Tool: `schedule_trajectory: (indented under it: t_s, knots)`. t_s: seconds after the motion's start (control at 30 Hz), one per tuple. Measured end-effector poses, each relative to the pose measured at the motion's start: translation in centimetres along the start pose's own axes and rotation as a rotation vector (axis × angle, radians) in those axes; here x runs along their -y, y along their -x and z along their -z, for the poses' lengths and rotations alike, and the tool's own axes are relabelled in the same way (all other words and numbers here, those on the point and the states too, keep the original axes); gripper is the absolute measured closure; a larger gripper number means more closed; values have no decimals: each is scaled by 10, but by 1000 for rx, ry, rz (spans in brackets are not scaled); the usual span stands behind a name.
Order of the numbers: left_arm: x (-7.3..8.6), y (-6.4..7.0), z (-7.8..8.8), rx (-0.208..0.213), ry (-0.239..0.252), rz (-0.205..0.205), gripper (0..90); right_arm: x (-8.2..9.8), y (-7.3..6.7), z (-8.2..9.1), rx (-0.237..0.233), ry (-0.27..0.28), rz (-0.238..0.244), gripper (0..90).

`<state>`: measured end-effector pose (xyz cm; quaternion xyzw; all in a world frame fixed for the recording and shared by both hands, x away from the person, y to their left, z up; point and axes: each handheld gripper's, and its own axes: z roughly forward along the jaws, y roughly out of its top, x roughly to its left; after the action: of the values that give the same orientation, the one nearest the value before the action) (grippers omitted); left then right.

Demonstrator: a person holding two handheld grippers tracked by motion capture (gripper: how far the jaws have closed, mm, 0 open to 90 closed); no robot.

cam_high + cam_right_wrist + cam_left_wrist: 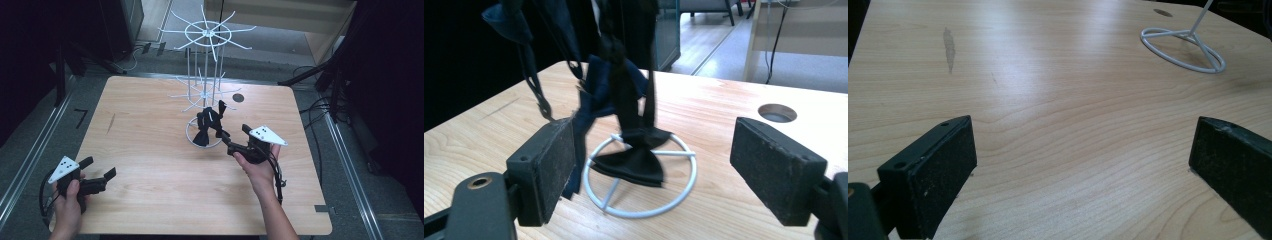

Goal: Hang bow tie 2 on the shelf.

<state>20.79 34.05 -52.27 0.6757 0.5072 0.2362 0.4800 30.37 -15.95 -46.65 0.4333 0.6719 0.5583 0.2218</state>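
Note:
A white wire display stand (206,35) rises from the table's far middle, its base ring (639,215) on the wood. Dark bow ties (210,125) hang from its lower pegs. A black bow tie (634,162) dangles over the ring, and a navy one (604,90) hangs behind it. My right gripper (236,136) points at them from the right. It is open (651,155) and low, with the black bow tie in the gap, untouched by the pads. A navy strap runs close beside its left pad (549,165). My left gripper (99,167) rests open at the near left, nothing between its jaws (1083,145).
The wooden table (150,130) has a round cable hole (238,97) behind the stand at the right. The base ring (1205,49) lies far ahead of the left gripper. Dark stands and cables line the floor around the table.

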Motion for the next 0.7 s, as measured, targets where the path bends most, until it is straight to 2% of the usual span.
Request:
schedule_trajectory:
  t_s: [0.23,0.47,0.7]
  knots:
    - [0,1,0,-33,7,1,0,7,7,7,13,-6,-6,180]
    - [0,2,1,-48,20,-2,0,17,17,18,15,-10,-19,153]
    - [1,1,1,-49,24,6,0,34,37,36,37,-7,-53,150]
